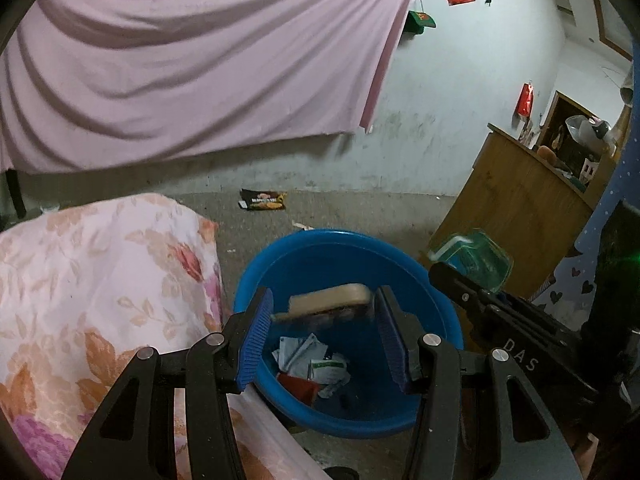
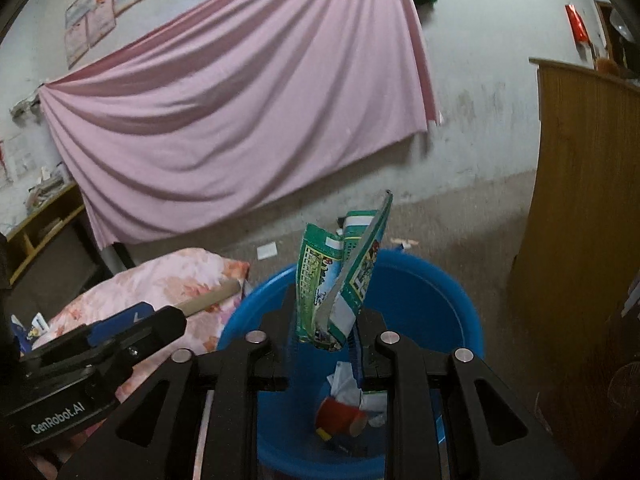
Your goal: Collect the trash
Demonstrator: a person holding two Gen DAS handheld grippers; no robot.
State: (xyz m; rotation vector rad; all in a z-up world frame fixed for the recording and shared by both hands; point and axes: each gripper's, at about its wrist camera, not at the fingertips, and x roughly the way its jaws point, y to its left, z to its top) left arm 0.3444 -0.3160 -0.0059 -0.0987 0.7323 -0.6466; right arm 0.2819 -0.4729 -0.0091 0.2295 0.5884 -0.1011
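Note:
A blue plastic basin (image 1: pixel 436 296) (image 2: pixel 444 284) sits on the floor and holds paper scraps (image 1: pixel 316 364) and a red cup (image 2: pixel 340 416). My left gripper (image 1: pixel 324 320) is shut on a flat beige and dark piece of trash (image 1: pixel 328 300), held above the basin. My right gripper (image 2: pixel 326 336) is shut on a crumpled green snack wrapper (image 2: pixel 344 272), also above the basin; it shows blurred at the right in the left wrist view (image 1: pixel 472 256). A black snack packet (image 1: pixel 264 200) lies on the floor near the wall.
A floral quilt (image 1: pixel 100 288) (image 2: pixel 168 280) lies left of the basin. A wooden cabinet (image 1: pixel 516 208) (image 2: pixel 588 208) stands at the right. A pink sheet (image 1: pixel 192 60) hangs on the wall. A white paper scrap (image 2: pixel 267 250) lies on the floor.

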